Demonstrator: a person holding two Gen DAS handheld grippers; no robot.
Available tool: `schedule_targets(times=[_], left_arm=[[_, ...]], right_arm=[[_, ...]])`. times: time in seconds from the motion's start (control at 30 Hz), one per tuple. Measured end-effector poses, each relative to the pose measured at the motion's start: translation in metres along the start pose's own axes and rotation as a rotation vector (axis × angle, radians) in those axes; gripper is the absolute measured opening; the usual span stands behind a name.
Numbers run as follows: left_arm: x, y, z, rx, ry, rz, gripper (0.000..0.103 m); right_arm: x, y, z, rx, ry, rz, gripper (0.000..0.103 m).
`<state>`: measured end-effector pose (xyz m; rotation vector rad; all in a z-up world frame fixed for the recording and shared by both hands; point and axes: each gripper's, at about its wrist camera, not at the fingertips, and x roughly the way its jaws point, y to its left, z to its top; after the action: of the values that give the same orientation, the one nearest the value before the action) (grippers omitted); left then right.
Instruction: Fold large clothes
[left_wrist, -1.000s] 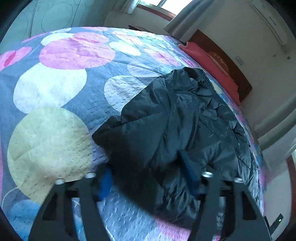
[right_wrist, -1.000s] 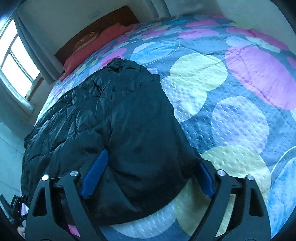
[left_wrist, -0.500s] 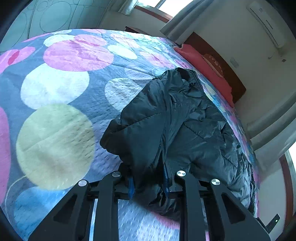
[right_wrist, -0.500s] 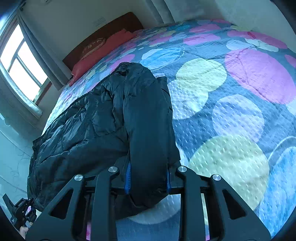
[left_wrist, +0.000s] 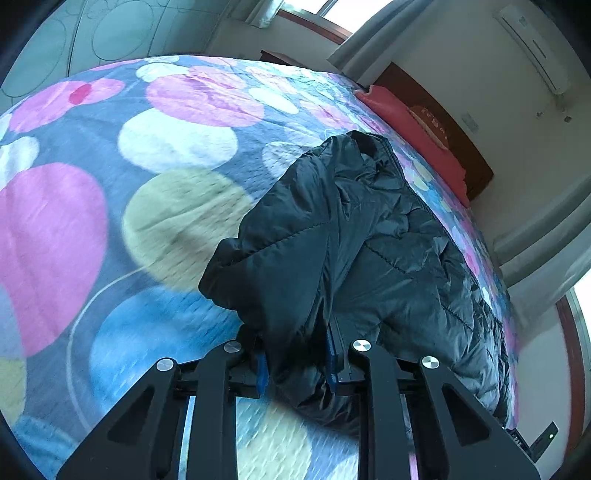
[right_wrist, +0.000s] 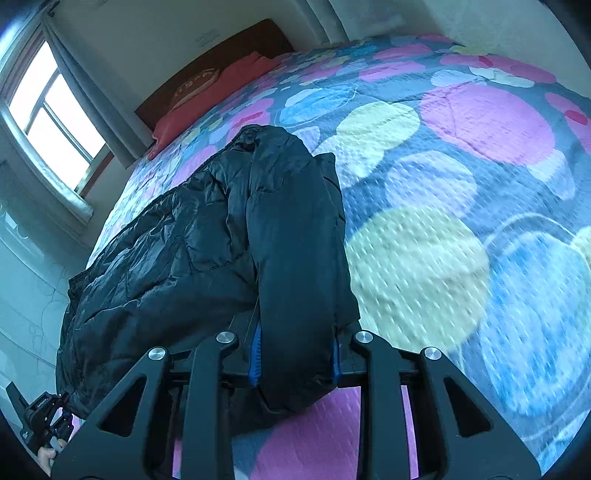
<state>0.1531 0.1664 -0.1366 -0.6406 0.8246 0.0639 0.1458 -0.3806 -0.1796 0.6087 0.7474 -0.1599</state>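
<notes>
A dark quilted puffer jacket (left_wrist: 369, 240) lies on a bed with a quilt of big coloured circles (left_wrist: 110, 166). My left gripper (left_wrist: 297, 365) is shut on a bunched edge of the jacket and holds it lifted off the quilt. In the right wrist view the same jacket (right_wrist: 207, 236) stretches away to the left. My right gripper (right_wrist: 295, 358) is shut on a thick fold of it, also lifted. The left gripper shows small at the far lower left of the right wrist view (right_wrist: 44, 424).
Red pillows (left_wrist: 417, 125) and a dark wooden headboard (left_wrist: 443, 110) are at the bed's far end. A window with grey curtains (right_wrist: 51, 107) is on the left wall in the right wrist view. An air conditioner (left_wrist: 532, 44) hangs on the wall.
Both grippers were open over the jacket's edge a second ago, then shut on it. Since then both have lifted the gripped edge up off the quilt.
</notes>
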Motion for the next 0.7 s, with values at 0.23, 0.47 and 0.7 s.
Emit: schedule_targets(times=[0.23, 0.47, 0.7], left_arm=[[-0.011, 0.004, -0.01, 0.002, 0.003, 0.015, 0.023], [-0.016, 0.006, -0.012, 0.001, 0.004, 0.022, 0.023], [-0.015, 0.005, -0.011, 0.0, 0.005, 0.023, 0.023]], right_arm=[[-0.016, -0.006, -0.016, -0.006, 0.006, 0.004, 0.026], [-0.029, -0.011, -0.027, -0.013, 0.009, 0.005, 0.026], [-0.038, -0.015, -0.035, -0.014, 0.014, 0.01, 0.026]])
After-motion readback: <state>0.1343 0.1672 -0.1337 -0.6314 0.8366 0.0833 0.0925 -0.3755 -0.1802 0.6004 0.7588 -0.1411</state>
